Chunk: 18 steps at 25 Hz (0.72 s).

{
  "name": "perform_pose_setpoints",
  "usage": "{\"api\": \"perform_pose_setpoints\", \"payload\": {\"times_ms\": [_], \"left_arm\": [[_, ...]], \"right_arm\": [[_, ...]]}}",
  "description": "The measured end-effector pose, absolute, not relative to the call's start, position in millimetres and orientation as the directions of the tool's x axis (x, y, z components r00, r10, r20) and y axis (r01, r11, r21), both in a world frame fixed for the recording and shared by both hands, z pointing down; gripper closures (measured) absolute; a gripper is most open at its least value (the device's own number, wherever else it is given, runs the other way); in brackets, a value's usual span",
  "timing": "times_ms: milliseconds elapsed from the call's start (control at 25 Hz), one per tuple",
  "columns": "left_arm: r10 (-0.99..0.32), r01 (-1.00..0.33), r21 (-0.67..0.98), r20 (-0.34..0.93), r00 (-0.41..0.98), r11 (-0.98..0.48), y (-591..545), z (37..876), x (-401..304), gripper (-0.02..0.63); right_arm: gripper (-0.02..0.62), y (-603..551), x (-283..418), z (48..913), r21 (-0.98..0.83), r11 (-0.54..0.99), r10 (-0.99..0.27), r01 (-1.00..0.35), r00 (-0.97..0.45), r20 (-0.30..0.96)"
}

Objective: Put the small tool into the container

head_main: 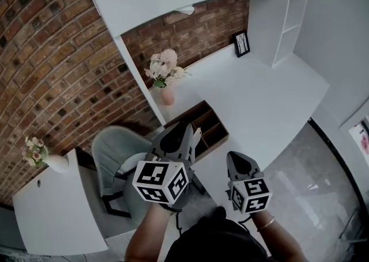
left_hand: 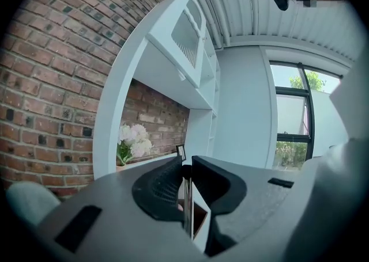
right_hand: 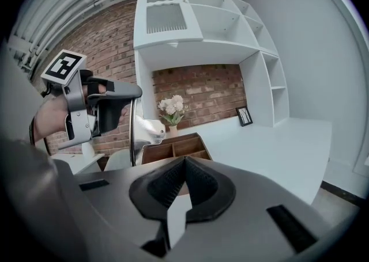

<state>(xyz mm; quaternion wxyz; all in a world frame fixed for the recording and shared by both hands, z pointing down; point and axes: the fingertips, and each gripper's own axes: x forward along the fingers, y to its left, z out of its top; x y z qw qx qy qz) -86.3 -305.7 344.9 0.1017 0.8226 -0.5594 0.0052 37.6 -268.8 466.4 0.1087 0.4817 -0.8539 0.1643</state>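
— So, what have the left tongs [left_hand: 186, 170] got?

— They're clenched on the small tool [left_hand: 187, 209], a thin metal strip. It's pinched upright between the ribbed pads and hangs down below them.

— And the right tongs [right_hand: 184, 160]?

— Jaws pressed together, with nothing in them.

— Where's the container?

— The wooden container [right_hand: 157, 152] sits at the near end of the white desk [head_main: 259, 105]. Dividers split it into compartments, and in those I can see, only bare wood shows.

— How does the tool lie to it?

— From the right gripper view, the tool hangs just left of the container's left end, in no compartment. In the head view, the left tongs' tips are at the container's near corner, and the right tongs are off to its right, nearer the person.

— Anything beyond?

— A vase of flowers [head_main: 164, 73] stands behind the container by the brick wall [head_main: 52, 65]. A picture frame [head_main: 241, 43] is farther along the desk, and a pale chair [head_main: 112, 151] is to the left.
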Motion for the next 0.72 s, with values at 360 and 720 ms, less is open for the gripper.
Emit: {"api": "perform_pose_setpoints", "payload": {"times_ms": [360, 720], "left_arm": [[-0.93, -0.935, 0.149, 0.136, 0.342, -0.322, -343.5, 351.8, -96.9, 0.548], [-0.929, -0.94, 0.167, 0.173, 0.326, -0.299, -350.6, 380.6, -103.6, 0.548]], "right_arm": [[0.591, -290.5, 42.4, 475.6, -0.187, 0.475, -0.778, -0.86, -0.51, 0.367], [0.592, -296.9, 43.8, 484.9, -0.18, 0.471, -0.769, -0.864, -0.502, 0.396]]}}
